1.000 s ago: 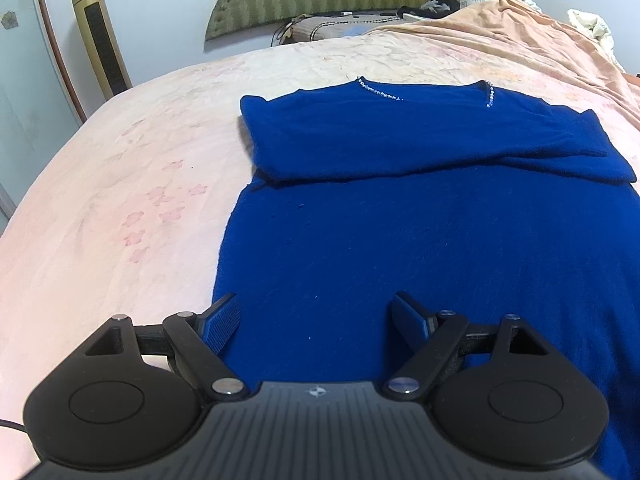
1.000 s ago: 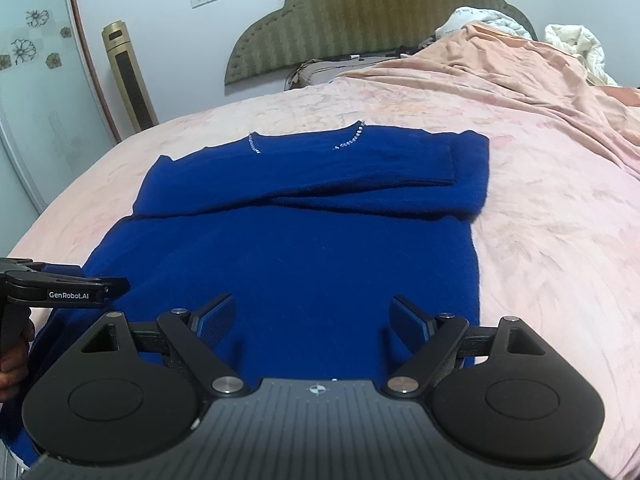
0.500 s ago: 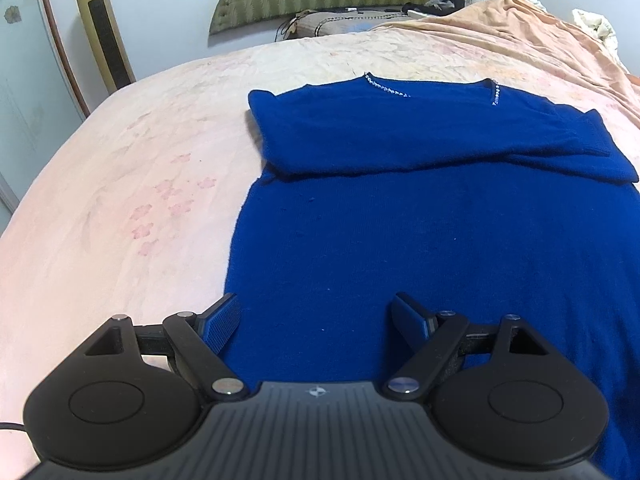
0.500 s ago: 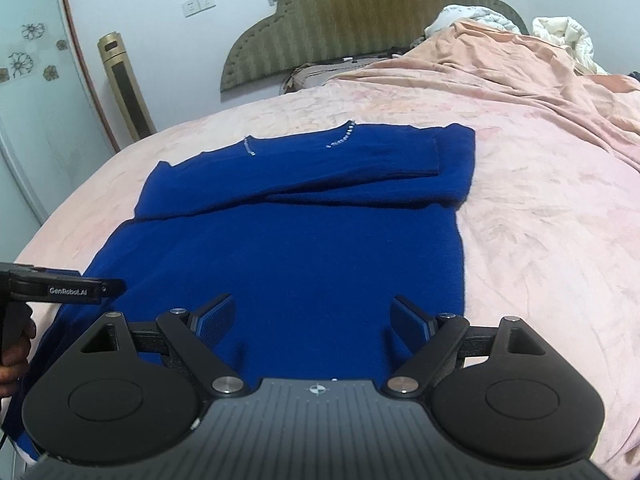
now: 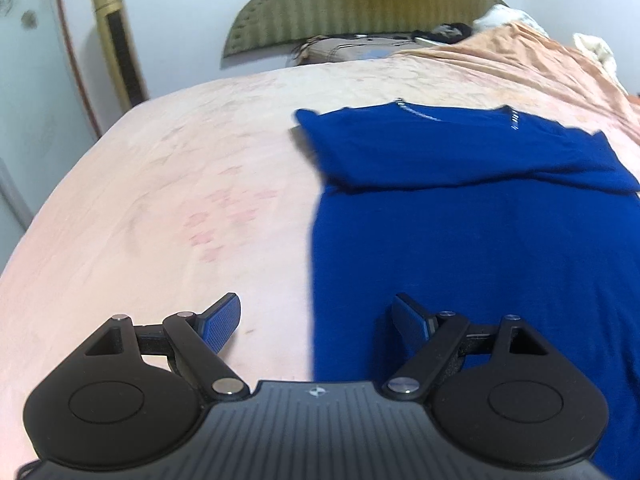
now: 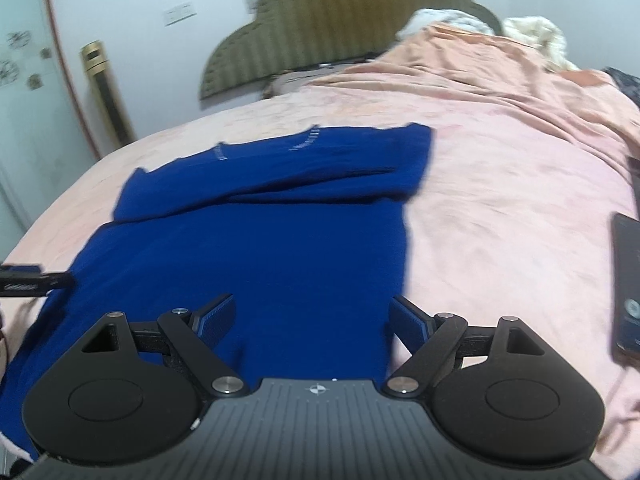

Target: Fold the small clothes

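A dark blue sweater (image 5: 472,220) lies flat on the pink bedspread (image 5: 180,200), sleeves folded across its chest, beaded neckline at the far end. It also shows in the right wrist view (image 6: 260,240). My left gripper (image 5: 318,320) is open and empty, hovering over the sweater's left hem edge. My right gripper (image 6: 312,316) is open and empty, hovering over the sweater's right hem edge. The left gripper's tip (image 6: 36,280) shows at the left edge of the right wrist view.
A green headboard (image 5: 360,4) and a pillow (image 5: 360,46) stand at the far end. An orange blanket (image 6: 500,72) is bunched at the right. A dark phone (image 6: 628,280) lies on the bed at far right. A gold tower fan (image 5: 116,40) stands left.
Both grippers have moved outward: the left one to the left edge of the sweater, the right one to its right edge. Both stay open. The sweater has not moved.
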Available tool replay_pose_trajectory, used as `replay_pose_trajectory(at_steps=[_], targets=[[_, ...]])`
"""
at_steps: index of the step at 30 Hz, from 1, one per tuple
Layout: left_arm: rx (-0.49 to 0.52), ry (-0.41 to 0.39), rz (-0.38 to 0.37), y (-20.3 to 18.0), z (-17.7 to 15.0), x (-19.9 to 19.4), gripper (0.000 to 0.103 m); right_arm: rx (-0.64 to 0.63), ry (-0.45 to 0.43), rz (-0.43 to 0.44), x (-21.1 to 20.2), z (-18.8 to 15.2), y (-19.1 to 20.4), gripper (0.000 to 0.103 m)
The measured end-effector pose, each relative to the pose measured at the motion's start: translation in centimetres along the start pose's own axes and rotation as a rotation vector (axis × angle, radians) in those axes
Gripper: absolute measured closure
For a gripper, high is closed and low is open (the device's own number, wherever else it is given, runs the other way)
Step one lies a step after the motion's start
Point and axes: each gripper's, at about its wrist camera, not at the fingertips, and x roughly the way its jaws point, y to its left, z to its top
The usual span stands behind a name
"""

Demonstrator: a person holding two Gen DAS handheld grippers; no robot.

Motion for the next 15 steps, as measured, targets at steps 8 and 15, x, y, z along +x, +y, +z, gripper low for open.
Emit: replay_pose_trajectory(at_steps=[8, 15], targets=[[-0.061, 0.075, -0.040, 3.5, -0.6, 1.0, 0.020, 0.088, 0.046, 0.013, 0.1, -1.6, -2.8, 0.019], [-0.084, 0.095, -0.126, 2.8, -1.0, 1.6, 0.021, 0.078, 0.077, 0.082, -0.4, -2.6, -2.4, 0.037]])
